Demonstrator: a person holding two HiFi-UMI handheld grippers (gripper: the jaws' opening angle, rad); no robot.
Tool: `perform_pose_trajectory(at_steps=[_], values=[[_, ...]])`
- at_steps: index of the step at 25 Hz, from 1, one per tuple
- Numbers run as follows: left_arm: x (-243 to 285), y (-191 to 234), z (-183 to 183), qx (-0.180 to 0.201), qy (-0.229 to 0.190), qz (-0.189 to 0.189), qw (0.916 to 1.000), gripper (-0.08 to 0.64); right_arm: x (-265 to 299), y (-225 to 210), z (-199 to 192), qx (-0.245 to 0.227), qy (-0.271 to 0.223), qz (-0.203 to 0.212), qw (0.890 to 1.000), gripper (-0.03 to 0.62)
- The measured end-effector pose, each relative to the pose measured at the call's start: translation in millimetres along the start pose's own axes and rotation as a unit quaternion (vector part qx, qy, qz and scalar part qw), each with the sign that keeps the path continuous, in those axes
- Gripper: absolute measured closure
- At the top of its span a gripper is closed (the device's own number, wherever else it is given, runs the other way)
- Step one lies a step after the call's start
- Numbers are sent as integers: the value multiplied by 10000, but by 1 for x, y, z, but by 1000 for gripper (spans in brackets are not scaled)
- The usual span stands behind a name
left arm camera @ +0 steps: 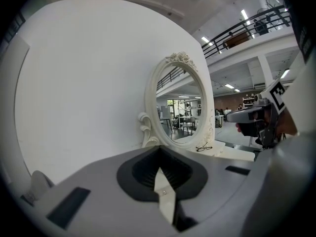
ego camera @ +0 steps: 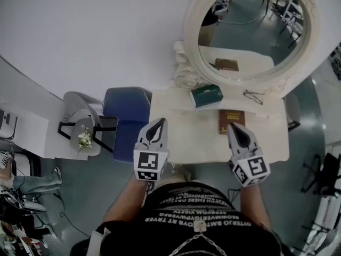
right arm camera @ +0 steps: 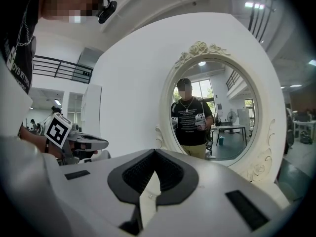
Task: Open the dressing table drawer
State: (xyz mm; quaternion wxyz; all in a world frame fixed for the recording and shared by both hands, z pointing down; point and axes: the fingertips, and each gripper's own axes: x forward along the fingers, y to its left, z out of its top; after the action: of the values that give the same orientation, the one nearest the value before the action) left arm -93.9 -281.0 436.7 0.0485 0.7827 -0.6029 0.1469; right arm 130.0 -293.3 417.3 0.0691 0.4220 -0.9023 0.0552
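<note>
Left tongs (ego camera: pixel 157 122) and right tongs (ego camera: pixel 234 128) are both closed with nothing between the jaws, held apart over the near edge of the white dressing-table surface (ego camera: pixel 186 140) and pointing toward the white-framed oval mirror (ego camera: pixel 250 31). On the surface: dark green box (ego camera: pixel 206 96) just before the mirror, brown book (ego camera: pixel 231 121) beside the right tongs' tip, black-rimmed glasses (ego camera: pixel 253 96) right of the box. The drawer shows in no view; a blue padded chair (ego camera: pixel 127 111) stands at the table's left side.
</note>
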Motion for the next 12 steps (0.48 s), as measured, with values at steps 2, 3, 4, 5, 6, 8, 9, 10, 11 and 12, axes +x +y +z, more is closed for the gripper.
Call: perform_pose_trajectory(at_steps=[2, 3, 4, 5, 6, 8, 9, 10, 11, 12], values=[[10, 3, -1, -20, 33, -47, 10000, 558, 8, -4, 0, 45, 34, -26, 10000, 591], [14, 4, -2, -27, 50, -77, 10000, 558, 12, -6, 0, 54, 51, -42, 10000, 591], [19, 5, -3, -35, 67, -107, 9999, 557, 16, -8, 0, 54, 61, -60, 9999, 591], [24, 6, -4, -48, 84, -134, 9999, 557, 20, -11, 0, 51, 68, -81, 9999, 591], [28, 6, -6, -67, 104, -158, 9998, 558, 23, -14, 0, 51, 77, -103, 9999, 591], [36, 7, -11, -102, 163, -190, 9996, 558, 30, -19, -2, 70, 111, -124, 9998, 591], [40, 7, -14, -113, 206, -205, 9995, 557, 33, -20, -3, 85, 128, -121, 9998, 591], [44, 7, -18, -121, 258, -227, 9993, 558, 37, -20, -5, 97, 146, -112, 9998, 591], [48, 7, -21, -133, 311, -257, 9991, 557, 41, -20, -6, 102, 169, -101, 9998, 591], [51, 7, -24, -149, 359, -290, 9988, 557, 44, -20, -6, 101, 196, -90, 9997, 591]])
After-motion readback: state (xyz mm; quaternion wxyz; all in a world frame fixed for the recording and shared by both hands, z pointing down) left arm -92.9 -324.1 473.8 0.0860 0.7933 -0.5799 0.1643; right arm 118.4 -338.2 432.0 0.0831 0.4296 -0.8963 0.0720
